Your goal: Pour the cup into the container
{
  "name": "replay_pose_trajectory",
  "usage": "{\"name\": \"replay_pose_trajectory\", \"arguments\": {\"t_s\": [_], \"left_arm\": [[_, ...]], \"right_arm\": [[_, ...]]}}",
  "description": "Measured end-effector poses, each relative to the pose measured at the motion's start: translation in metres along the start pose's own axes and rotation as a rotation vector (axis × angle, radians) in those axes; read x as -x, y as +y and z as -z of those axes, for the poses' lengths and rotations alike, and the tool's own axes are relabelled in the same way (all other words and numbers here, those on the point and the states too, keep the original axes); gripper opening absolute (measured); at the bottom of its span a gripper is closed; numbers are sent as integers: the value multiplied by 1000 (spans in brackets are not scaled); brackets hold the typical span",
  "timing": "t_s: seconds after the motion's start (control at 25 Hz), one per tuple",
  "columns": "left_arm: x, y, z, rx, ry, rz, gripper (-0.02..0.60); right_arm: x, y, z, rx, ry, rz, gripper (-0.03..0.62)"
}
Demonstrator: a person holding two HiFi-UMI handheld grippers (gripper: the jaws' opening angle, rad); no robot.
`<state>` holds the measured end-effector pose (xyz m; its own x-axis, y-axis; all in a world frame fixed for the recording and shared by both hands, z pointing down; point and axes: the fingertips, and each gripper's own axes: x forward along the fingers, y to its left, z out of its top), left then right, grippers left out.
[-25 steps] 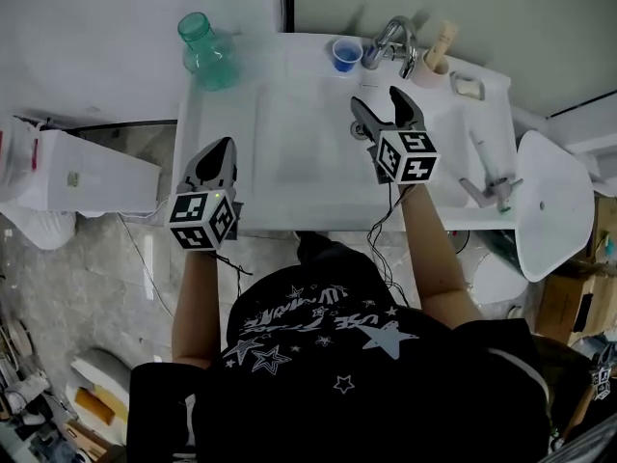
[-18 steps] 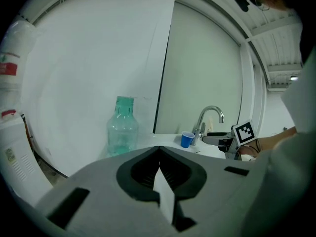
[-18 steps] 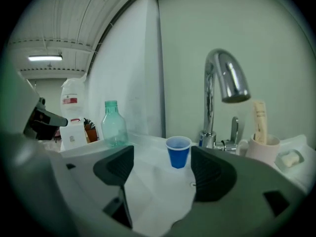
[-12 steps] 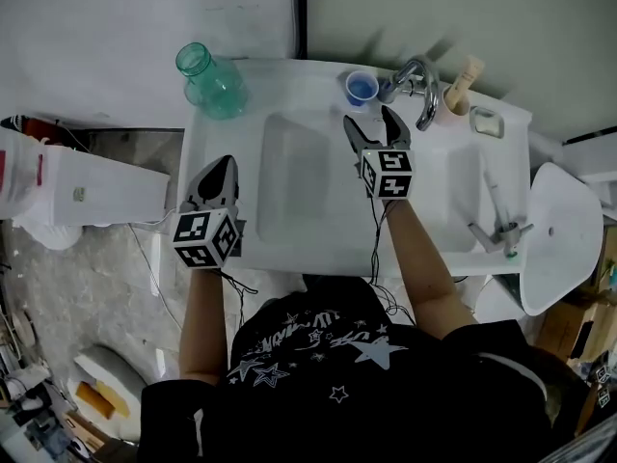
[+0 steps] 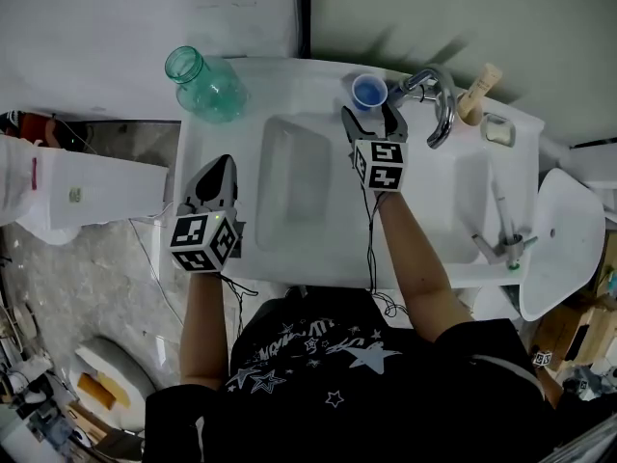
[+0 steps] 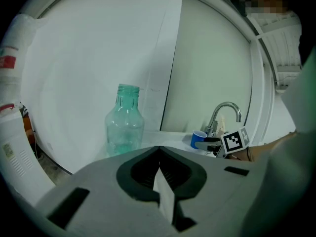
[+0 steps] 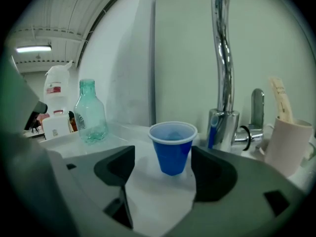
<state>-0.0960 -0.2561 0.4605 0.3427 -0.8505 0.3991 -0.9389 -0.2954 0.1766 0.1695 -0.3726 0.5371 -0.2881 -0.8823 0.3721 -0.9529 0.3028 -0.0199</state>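
A small blue cup (image 5: 368, 92) stands on the white sink counter beside the tap (image 5: 436, 99). My right gripper (image 5: 371, 114) is open, its jaws having just closed a little. The blue cup (image 7: 172, 147) stands just past its fingertips, in line with the gap, with neither pad touching it. A green glass bottle (image 5: 201, 83) stands upright at the counter's back left corner and shows as well in the left gripper view (image 6: 124, 122). My left gripper (image 5: 222, 167) hangs shut and empty over the counter's left front edge, well short of the bottle.
The sink basin (image 5: 289, 186) lies between the two grippers. A beige holder with a stick in it (image 5: 474, 99) and a soap dish (image 5: 498, 130) stand right of the tap. A white plastic jug (image 5: 39, 177) sits on the floor to the left.
My right gripper has moved from over the basin toward the back of the counter, up to the blue cup. The left gripper has shifted only slightly and stays shut.
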Motion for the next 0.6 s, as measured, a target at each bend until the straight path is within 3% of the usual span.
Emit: {"name": "replay_pose_trajectory", "arguments": {"t_s": [0.6], "left_arm": [[-4,8,16,25,35,-31,11]], "right_arm": [[-35,-12,2,-3,12,72,360]]}}
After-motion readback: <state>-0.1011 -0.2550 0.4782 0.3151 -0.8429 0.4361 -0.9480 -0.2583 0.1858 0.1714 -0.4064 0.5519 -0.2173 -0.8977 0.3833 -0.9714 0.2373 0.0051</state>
